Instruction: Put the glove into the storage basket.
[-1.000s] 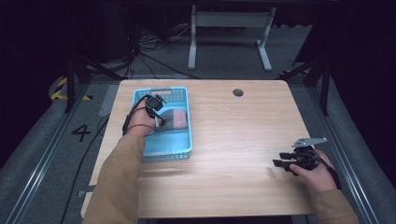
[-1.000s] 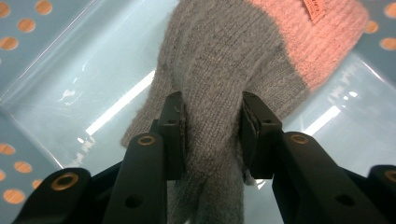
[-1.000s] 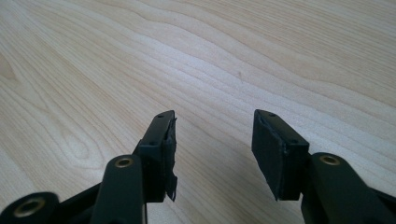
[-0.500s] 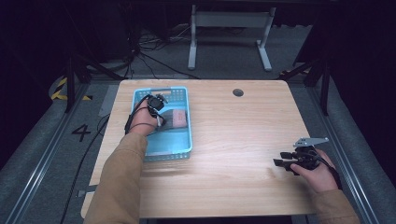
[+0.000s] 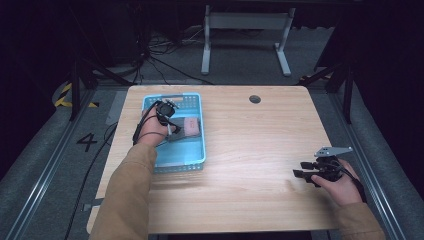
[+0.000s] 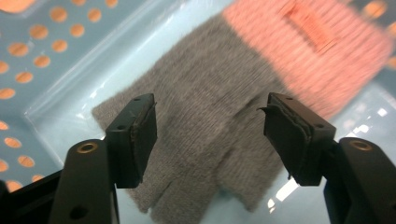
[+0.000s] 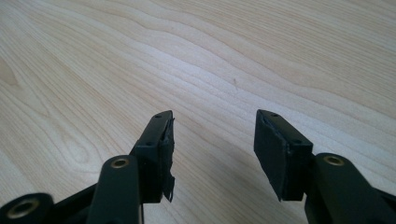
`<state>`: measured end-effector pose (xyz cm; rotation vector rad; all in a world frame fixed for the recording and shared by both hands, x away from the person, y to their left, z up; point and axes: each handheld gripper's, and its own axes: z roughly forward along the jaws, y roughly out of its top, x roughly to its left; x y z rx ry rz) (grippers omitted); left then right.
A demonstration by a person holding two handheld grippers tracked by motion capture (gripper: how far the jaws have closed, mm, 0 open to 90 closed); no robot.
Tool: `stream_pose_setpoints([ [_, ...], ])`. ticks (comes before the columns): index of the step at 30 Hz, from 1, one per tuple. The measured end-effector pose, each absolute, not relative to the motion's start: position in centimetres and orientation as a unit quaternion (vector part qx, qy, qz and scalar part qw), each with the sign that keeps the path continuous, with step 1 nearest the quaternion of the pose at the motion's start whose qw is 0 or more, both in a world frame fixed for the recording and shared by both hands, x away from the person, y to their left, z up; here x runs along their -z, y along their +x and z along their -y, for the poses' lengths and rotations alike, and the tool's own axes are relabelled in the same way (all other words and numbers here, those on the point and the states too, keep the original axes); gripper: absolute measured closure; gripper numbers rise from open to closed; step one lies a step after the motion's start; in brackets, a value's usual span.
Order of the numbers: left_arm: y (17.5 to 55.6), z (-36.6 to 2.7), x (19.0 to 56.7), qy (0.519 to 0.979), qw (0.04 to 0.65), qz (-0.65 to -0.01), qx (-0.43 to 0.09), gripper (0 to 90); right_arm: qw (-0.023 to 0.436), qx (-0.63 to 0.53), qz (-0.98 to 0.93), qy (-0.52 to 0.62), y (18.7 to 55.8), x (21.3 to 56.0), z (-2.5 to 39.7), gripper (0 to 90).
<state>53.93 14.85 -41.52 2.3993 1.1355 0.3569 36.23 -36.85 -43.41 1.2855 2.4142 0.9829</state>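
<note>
Over the last second almost nothing has shifted: my left hand sits in the same spot inside the pale blue perforated plastic basket [image 5: 197, 150], and my right hand rests at the same place near the right edge of the light wooden worktop [image 5: 250, 145]. I read that as a pause right before the pinch, with the reach done and the grasp not yet made.

My left fingers [image 6: 210, 130] stand wide apart, with the grey knitted glove with a pink ribbed cuff [image 6: 210, 98] lying flat on the basket floor directly between and below them. In the left gripper view, the 2 black pads straddle the grey palm part, the cuff lies beyond the tips, and the glove's finger ends point back toward me. I cannot tell whether the pads already touch the wool or hover just above it. Nothing is clamped yet. Closing from here should, I judge, gather a fold of the palm.

My right fingers [image 7: 212, 144] are also apart and hold nothing, low over bare wood, well away from the basket.
</note>
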Motion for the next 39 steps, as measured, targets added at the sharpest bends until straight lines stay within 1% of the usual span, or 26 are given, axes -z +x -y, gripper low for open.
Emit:
stream_pose_setpoints([
  [3, 53.3, -15.1, 40.8, 0.862, 0.252, -0.417, -0.136, 31.4, 0.116, -0.337, -0.827, 0.434, 36.5, 43.3, 36.5, 48.4],
  [8, 51.5, -15.1, 39.4, 0.853, 0.288, -0.413, -0.136, 30.2, 0.114, -0.341, -0.832, 0.424, 37.3, 43.1, 35.8, 48.4],
  [18, 47.8, -15.4, 36.5, 0.831, 0.357, -0.412, -0.110, 28.8, 0.104, -0.349, -0.843, 0.397, 39.1, 42.8, 33.7, 48.3],
  [20, 47.1, -15.4, 36.1, 0.831, 0.365, -0.407, -0.099, 28.4, 0.103, -0.349, -0.843, 0.395, 39.3, 42.7, 33.4, 48.3],
  [24, 45.7, -15.2, 35.6, 0.833, 0.371, -0.397, -0.103, 27.8, 0.100, -0.352, -0.845, 0.391, 39.7, 42.6, 33.0, 48.2],
  [25, 44.5, -14.9, 35.2, 0.835, 0.373, -0.392, -0.103, 27.9, 0.100, -0.351, -0.846, 0.390, 39.9, 42.6, 32.8, 48.3],
  [31, 41.1, -14.3, 34.4, 0.839, 0.383, -0.373, -0.104, 28.2, 0.095, -0.352, -0.848, 0.385, 40.0, 42.6, 32.3, 48.1],
  [35, 39.3, -13.9, 34.3, 0.840, 0.392, -0.358, -0.114, 28.1, 0.093, -0.350, -0.848, 0.387, 40.0, 42.7, 32.4, 48.1],
  [39, 37.8, -13.5, 34.9, 0.840, 0.403, -0.348, -0.106, 28.0, 0.093, -0.349, -0.848, 0.388, 39.9, 42.8, 32.6, 48.1],
])
